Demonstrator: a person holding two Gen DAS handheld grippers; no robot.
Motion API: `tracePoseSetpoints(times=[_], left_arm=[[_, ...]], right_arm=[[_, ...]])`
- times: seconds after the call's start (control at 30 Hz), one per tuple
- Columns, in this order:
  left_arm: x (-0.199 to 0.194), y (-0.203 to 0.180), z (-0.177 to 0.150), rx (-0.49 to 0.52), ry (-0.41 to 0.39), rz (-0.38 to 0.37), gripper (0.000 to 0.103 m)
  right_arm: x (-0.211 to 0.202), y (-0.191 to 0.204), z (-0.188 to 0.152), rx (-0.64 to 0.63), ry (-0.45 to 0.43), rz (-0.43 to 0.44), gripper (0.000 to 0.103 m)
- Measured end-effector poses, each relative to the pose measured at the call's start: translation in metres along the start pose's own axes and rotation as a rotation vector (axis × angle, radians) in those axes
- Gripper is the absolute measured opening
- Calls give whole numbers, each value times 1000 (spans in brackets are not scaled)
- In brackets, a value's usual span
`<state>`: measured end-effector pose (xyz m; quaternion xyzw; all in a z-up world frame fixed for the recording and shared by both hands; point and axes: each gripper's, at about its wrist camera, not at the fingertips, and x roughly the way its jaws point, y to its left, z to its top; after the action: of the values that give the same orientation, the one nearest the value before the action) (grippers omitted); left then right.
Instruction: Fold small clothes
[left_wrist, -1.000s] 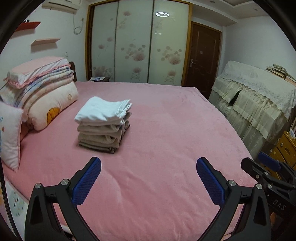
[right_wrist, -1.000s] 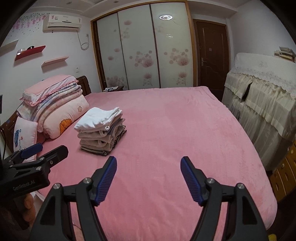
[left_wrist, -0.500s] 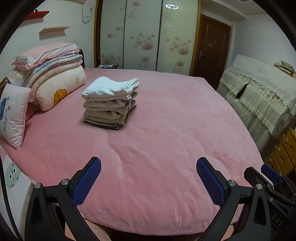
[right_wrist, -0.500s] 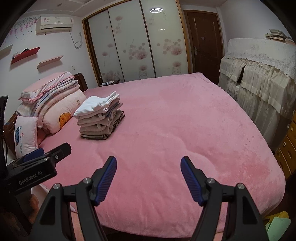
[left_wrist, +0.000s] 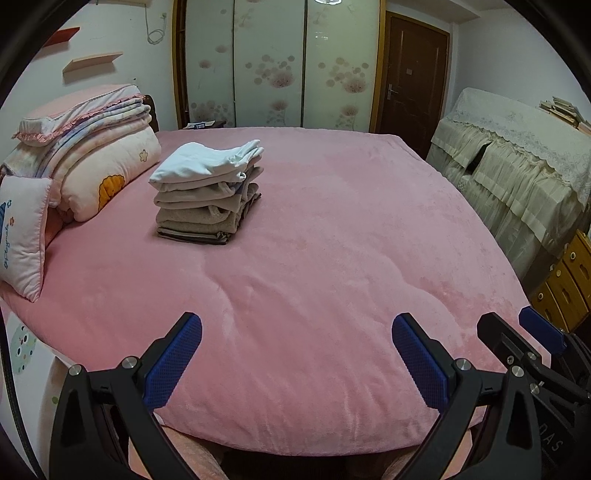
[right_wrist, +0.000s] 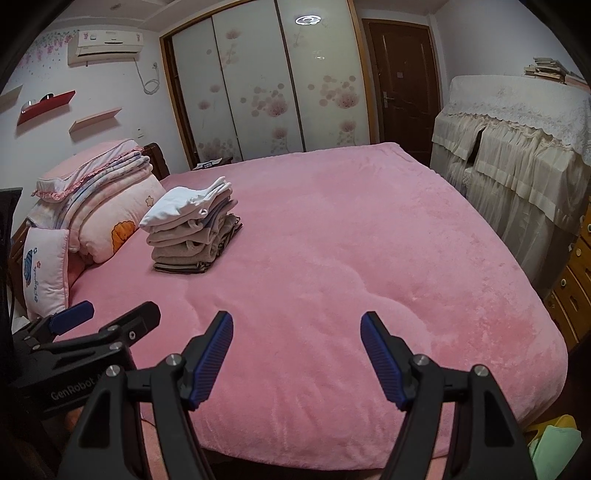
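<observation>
The stack of folded clothes (left_wrist: 208, 192) sits on the pink bed (left_wrist: 332, 258), well ahead of both tools and off to their left, close to the pile of quilts and pillows (left_wrist: 92, 166) at the headboard end. The left hand-held gripper (left_wrist: 295, 354) hangs over the near edge of the bed with its jaws spread wide and nothing between them; the right hand-held gripper (right_wrist: 297, 354) is likewise wide apart and empty, just beside the left one. The stack's long side seems to run across the line of reach, with its rounded fold edges facing the grippers. The left hand looks the nearer of the two to it. No unfolded garment shows on the bed, so the task appears largely done.
</observation>
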<state>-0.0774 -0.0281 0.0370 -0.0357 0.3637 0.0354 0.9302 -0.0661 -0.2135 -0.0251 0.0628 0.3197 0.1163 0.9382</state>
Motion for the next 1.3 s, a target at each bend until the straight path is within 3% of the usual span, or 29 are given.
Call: tracePoseSetpoints(times=[1.3], left_arm=[[2,1,-5,-1,19,34,102]], right_arm=[[6,-1,-4,-5,10,-27,72]])
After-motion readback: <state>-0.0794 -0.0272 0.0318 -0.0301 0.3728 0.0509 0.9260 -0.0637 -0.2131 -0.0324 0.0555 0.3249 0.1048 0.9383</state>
